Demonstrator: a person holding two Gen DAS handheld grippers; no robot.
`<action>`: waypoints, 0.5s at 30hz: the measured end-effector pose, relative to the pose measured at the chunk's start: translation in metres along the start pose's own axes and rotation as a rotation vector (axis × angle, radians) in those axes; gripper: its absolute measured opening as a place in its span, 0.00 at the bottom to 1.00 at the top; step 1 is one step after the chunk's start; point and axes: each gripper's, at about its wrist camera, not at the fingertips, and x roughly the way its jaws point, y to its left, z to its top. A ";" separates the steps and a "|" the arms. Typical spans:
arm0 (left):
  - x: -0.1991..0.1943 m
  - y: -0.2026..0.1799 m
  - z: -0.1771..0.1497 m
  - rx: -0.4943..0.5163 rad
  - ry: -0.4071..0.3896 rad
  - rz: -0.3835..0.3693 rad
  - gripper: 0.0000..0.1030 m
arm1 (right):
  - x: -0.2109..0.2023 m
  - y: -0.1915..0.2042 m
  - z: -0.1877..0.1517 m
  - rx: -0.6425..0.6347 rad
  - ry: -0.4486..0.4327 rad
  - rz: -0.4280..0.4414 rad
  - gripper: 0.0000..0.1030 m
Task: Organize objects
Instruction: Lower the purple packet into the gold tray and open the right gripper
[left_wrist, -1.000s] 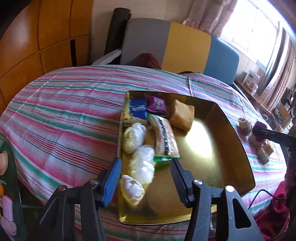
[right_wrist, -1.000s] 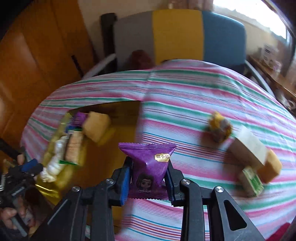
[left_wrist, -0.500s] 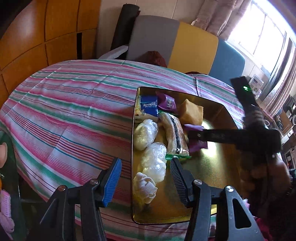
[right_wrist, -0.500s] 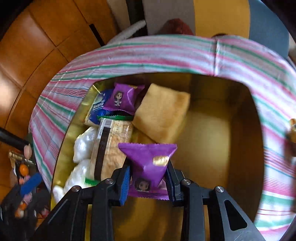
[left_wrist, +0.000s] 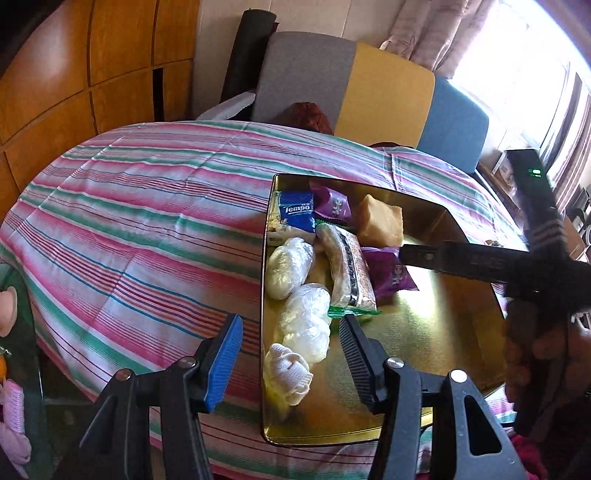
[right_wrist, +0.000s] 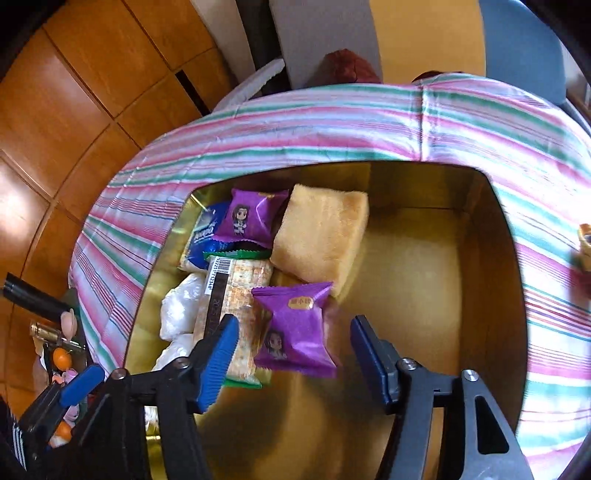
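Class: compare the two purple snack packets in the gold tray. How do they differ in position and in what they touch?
The far purple packet sits at the gold tray's back, partly over the blue tissue pack. The near purple packet lies mid-tray, beside the cracker pack, between the right gripper's open jaws. Both show the same cartoon figure.

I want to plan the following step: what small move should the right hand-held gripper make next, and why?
Probably lift the right hand-held gripper straight up and out of the gold tray. Its jaws have just been opening, and the purple snack packet lies free between them, beside the cracker pack.
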 end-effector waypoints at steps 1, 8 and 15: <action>0.000 -0.001 0.000 0.003 0.000 0.000 0.54 | -0.006 -0.002 -0.002 -0.003 -0.011 -0.004 0.68; -0.003 -0.011 -0.002 0.035 -0.002 -0.009 0.54 | -0.043 -0.024 -0.020 -0.009 -0.063 -0.049 0.74; -0.004 -0.021 -0.005 0.058 0.000 -0.016 0.54 | -0.072 -0.062 -0.040 0.048 -0.099 -0.084 0.75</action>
